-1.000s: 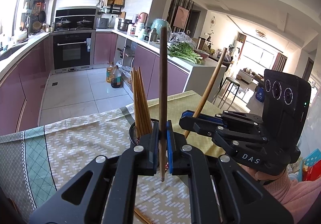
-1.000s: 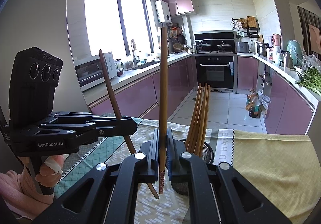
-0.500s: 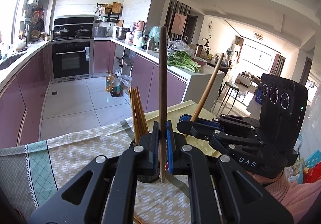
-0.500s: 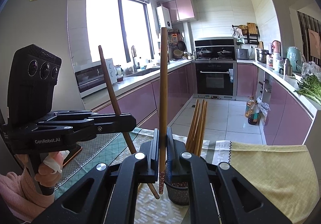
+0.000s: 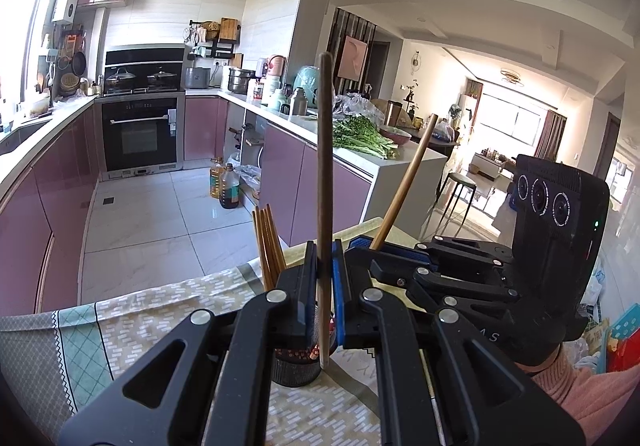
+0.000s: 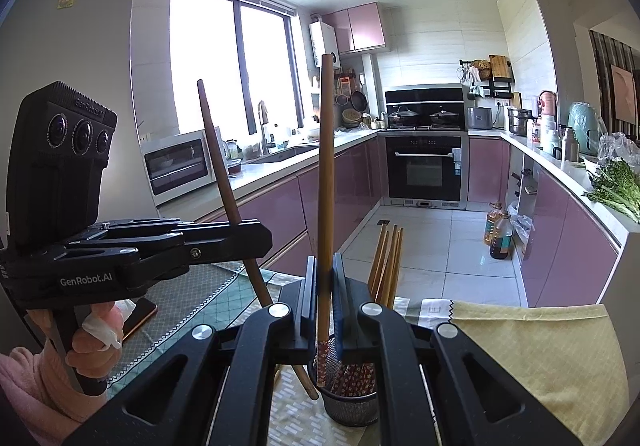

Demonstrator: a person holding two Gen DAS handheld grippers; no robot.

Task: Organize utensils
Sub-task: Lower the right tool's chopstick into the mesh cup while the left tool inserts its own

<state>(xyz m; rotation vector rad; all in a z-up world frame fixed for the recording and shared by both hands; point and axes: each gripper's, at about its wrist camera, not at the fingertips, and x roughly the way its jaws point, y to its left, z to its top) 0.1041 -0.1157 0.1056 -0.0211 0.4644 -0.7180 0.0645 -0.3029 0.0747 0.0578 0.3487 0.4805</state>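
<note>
Two chopsticks are up in the air, each pinched tight: the left gripper [image 6: 256, 242] at mid-left holds the dark chopstick [image 6: 222, 174], the right gripper [image 6: 325, 286] in the middle holds the lighter chopstick [image 6: 325, 174]. The mesh cup [image 6: 352, 408] (already crowded with chopsticks) sits bottom centre, so a tip could catch its rim and tip it. There is open tablecloth [image 6: 540, 358] at lower right.

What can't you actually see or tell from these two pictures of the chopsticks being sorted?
- Left wrist view: most of the mesh holder is hidden behind the left gripper.
- Right wrist view: the holder's inside is blocked by the right gripper; the number of chopsticks in it is unclear.
- Right wrist view: the dark flat object on the cloth is mostly covered by the hand.
</note>
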